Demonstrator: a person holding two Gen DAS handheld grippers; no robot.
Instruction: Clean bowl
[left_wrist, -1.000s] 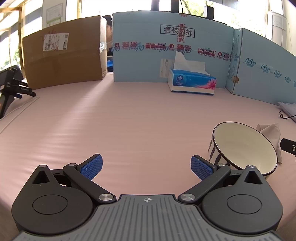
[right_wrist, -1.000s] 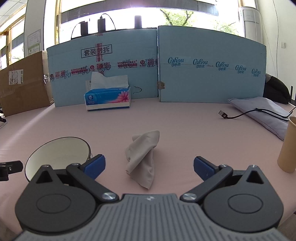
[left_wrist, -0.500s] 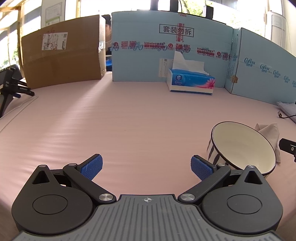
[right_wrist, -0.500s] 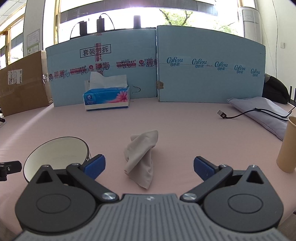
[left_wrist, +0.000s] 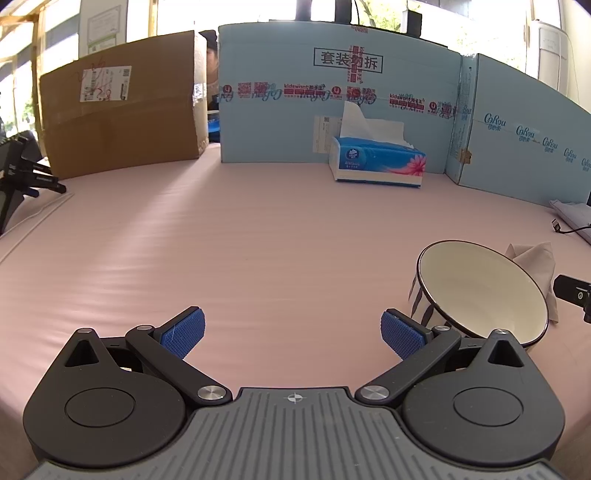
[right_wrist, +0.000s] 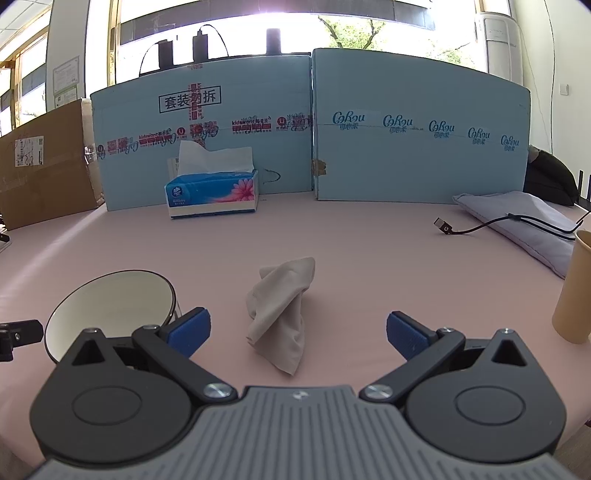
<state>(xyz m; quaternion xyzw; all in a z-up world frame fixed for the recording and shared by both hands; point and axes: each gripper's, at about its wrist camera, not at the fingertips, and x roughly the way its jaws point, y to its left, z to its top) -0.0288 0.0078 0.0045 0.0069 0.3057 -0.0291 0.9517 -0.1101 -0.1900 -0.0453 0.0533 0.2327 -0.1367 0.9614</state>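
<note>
A cream bowl (left_wrist: 480, 291) with a dark rim and striped outside sits on the pink table, just right of my left gripper (left_wrist: 291, 330), whose jaws stand wide open and empty. In the right wrist view the same bowl (right_wrist: 110, 306) lies at the lower left, partly behind my left finger. A crumpled beige cloth (right_wrist: 282, 310) lies on the table straight ahead of my right gripper (right_wrist: 298, 334), which is open with nothing held. The cloth (left_wrist: 535, 258) also shows behind the bowl in the left wrist view.
A blue tissue box (right_wrist: 210, 192) stands at the back against light-blue cardboard panels (right_wrist: 406, 136). A brown carton (left_wrist: 122, 110) is at the back left. A paper cup (right_wrist: 576, 288), a USB cable (right_wrist: 480, 227) and a grey pouch (right_wrist: 517, 214) lie to the right.
Both views have shifted very slightly; the bowl and cloth sit a touch further left in frame. Both grippers remain open and the objects have not moved on the table.
</note>
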